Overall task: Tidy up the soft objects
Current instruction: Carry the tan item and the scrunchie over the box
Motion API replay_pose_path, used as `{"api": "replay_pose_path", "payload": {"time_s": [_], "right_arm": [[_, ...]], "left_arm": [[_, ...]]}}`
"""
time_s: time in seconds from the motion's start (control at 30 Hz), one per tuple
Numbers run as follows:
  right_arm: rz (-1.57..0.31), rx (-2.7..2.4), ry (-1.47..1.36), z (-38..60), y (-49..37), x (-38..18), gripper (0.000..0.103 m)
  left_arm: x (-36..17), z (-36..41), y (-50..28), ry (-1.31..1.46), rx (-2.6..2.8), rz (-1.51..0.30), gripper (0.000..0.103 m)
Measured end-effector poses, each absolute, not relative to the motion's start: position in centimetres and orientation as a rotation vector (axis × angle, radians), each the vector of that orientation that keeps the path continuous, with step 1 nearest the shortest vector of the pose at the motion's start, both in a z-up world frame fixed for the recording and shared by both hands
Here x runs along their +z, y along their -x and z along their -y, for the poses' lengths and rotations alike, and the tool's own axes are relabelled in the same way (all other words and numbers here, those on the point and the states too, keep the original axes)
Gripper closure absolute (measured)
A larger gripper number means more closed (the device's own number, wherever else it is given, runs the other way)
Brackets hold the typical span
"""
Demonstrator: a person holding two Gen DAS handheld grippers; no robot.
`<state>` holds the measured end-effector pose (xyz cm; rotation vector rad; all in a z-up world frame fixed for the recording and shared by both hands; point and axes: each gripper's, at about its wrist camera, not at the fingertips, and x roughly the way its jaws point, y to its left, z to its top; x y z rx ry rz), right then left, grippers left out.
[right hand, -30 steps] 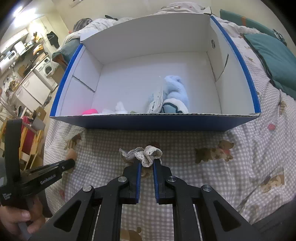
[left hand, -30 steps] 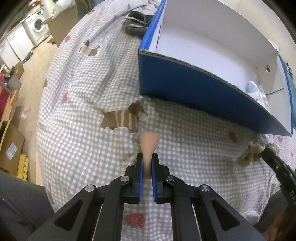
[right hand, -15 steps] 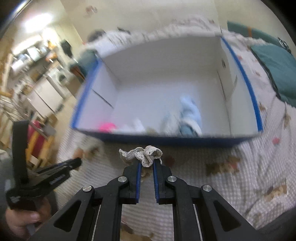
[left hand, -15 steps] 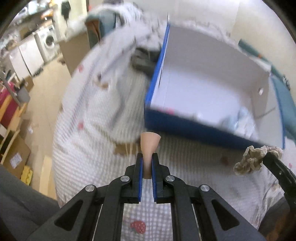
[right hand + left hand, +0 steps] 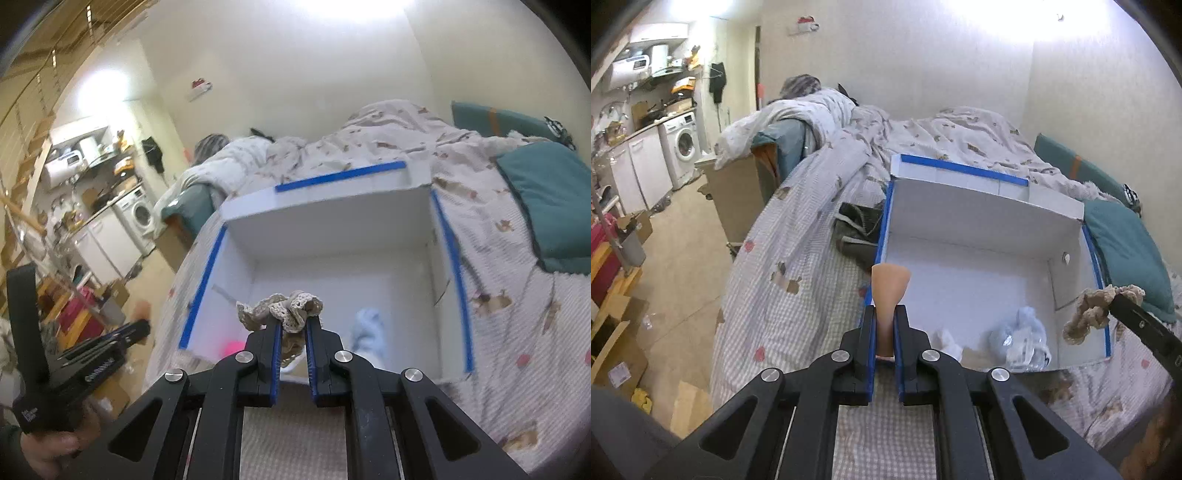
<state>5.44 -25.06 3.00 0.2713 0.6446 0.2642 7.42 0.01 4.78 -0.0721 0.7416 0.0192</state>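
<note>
Beige crocheted lace scrunchie, light and floppy, is bunched at the tips of the right tool, jaws closed on its middle. Left tool is clamped on a squashy peach sponge wedge. Ahead and below both sits the blue-edged white cardboard box on the bed.

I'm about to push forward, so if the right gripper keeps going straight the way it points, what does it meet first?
Probably the box. The right gripper, shut on the lace scrunchie, points over the near edge into the open interior, so it would likely reach the white floor or far wall; depth is unclear.
</note>
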Motion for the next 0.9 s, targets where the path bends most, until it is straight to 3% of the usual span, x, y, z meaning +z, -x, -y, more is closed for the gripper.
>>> {"api": "replay_pose_path", "payload": {"time_s": [0.37, 0.57, 0.9], "right_arm": [[-0.676, 0.156, -0.257, 27.8, -9.6, 0.5, 0.09], [-0.749, 0.111, -0.279, 28.5, -10.5, -1.5, 0.089], [-0.785, 0.16, -0.36, 29.0, -10.8, -2.6, 0.089]], "left_arm": [[2.9, 2.3, -13.7, 0.01, -0.085, -0.806, 0.095], [-0.7, 2.2, -15.0, 0.06, -0.121, -0.883, 0.095], [-1.7, 3.2, -15.0, 0.082, -0.179, -0.912, 0.095]]}}
